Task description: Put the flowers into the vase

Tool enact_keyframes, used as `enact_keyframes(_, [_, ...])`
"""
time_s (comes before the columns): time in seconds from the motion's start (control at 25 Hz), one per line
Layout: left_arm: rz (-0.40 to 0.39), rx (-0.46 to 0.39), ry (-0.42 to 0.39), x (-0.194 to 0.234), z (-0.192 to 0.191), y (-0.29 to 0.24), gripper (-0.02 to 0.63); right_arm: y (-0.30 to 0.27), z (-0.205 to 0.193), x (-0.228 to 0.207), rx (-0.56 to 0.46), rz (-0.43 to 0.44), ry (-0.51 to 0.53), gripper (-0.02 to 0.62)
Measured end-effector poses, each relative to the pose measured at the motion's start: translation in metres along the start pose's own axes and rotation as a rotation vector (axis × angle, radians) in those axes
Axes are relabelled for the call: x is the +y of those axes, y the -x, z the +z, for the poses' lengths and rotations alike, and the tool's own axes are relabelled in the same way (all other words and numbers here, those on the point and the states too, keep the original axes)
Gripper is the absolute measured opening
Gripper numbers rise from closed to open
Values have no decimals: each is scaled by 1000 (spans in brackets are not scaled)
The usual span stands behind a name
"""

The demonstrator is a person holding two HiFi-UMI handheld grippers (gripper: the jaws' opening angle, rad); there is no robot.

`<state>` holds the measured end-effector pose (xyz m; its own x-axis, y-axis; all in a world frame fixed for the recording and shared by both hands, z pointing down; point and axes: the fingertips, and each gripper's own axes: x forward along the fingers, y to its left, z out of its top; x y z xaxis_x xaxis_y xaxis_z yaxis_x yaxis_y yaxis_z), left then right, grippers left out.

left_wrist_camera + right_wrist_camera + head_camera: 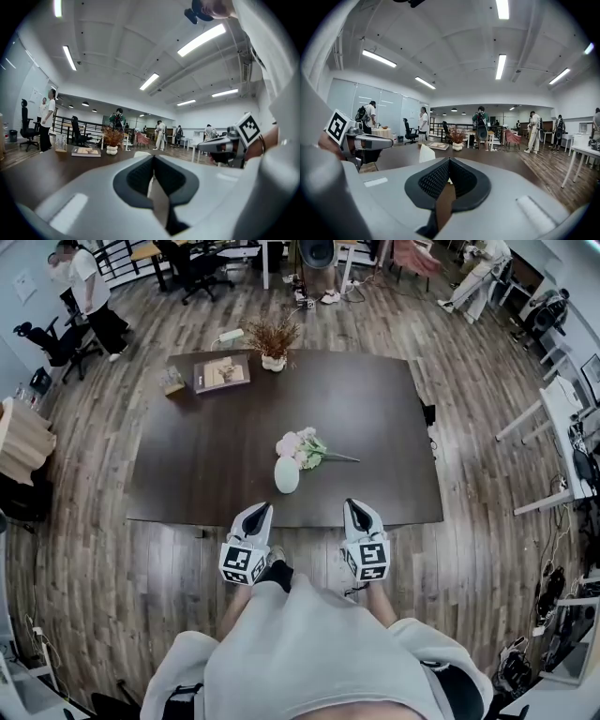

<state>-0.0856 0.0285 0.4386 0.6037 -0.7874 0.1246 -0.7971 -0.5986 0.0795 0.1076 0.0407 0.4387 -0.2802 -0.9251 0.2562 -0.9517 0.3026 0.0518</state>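
Jaws on both the left gripper (pixel 257 510) and the right gripper (pixel 354 506) are closed on nothing. Flowers (pixel 304 448) lie flat on the surface (pixel 394 418) just behind the upright vase (pixel 287 474), stems pointing right, seemingly laid out for pickup. Both grippers sit side by side at the near edge, roughly level, aimed forward.

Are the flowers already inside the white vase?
No, the pink flowers lie on the dark table beside the white vase, not in it.

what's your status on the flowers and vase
Left gripper and right gripper shut, empty, at the table's near edge. Flowers lying beside the vase, not in. Nothing between.
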Motion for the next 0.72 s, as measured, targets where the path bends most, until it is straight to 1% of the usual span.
enact_keyframes(0.2, [-10,-8,-9,55,20,-28,11,-54,29,3,-15,-22,3,-2])
enact_keyframes(0.36, [-28,-15,-28,85,35,-49,11,-87,45,2,-28,-38,0,-2])
enact_keyframes(0.52, [-47,-4,-39,101,39,-63,11,-103,50,0,-32,-57,-11,-2])
enact_keyframes(0.72, [-56,10,-41,104,39,-76,11,-107,44,-9,-16,-70,-30,-2])
